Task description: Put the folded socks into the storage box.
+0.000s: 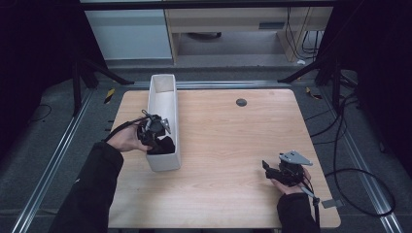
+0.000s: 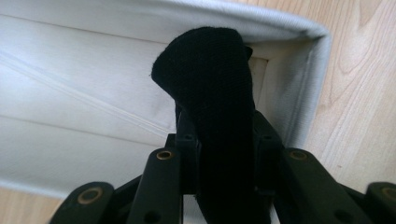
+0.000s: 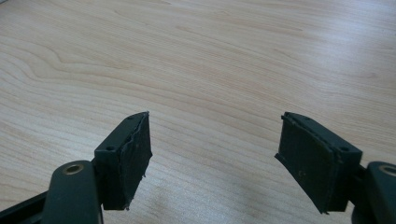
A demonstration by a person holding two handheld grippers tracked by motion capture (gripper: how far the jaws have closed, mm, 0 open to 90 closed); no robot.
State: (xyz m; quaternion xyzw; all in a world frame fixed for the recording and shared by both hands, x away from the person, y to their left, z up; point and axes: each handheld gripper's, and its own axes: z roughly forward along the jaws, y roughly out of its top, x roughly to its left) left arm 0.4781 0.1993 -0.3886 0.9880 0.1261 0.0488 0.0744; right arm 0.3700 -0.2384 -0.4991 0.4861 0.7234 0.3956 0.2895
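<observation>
Clamped between my left gripper's 2 jaws, a black sock hangs over the near end of the white bin at the table's left edge. My right gripper rests well apart, jaws spread wide with nothing between them.

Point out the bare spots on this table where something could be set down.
The light wooden tabletop is bare between the long white fabric bin and the right gripper, and past the small dark round grommet. It is crowded in the bin's near end, where the left gripper holds a black knitted cloth.
</observation>
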